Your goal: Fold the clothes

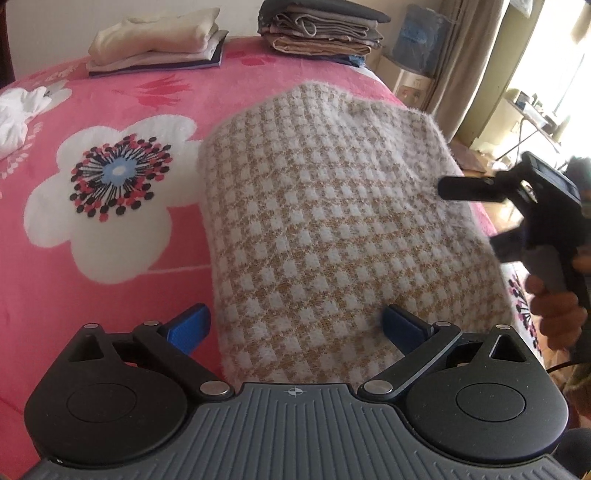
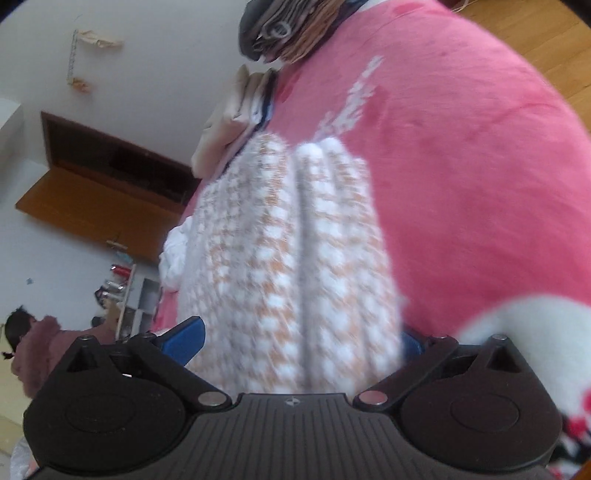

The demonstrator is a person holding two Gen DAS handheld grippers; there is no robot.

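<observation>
A folded tan-and-white houndstooth sweater (image 1: 325, 229) lies on the pink floral blanket (image 1: 74, 277) of a bed. My left gripper (image 1: 295, 325) is open at the sweater's near edge: its left blue finger is over the blanket, its right blue finger over the knit. My right gripper (image 1: 454, 188), held by a hand (image 1: 557, 314), reaches the sweater's right edge. In the tilted, blurred right wrist view the right gripper (image 2: 297, 338) is open, and the sweater's (image 2: 288, 258) stacked layers sit between its blue fingers.
At the back of the bed stand a cream pile of folded clothes (image 1: 159, 40) and a grey-and-tan pile (image 1: 325, 26). A crumpled white garment (image 1: 22, 110) lies far left. The bed's right edge drops to the floor near a curtain (image 1: 469, 55). A person in pink (image 2: 33, 350) is across the room.
</observation>
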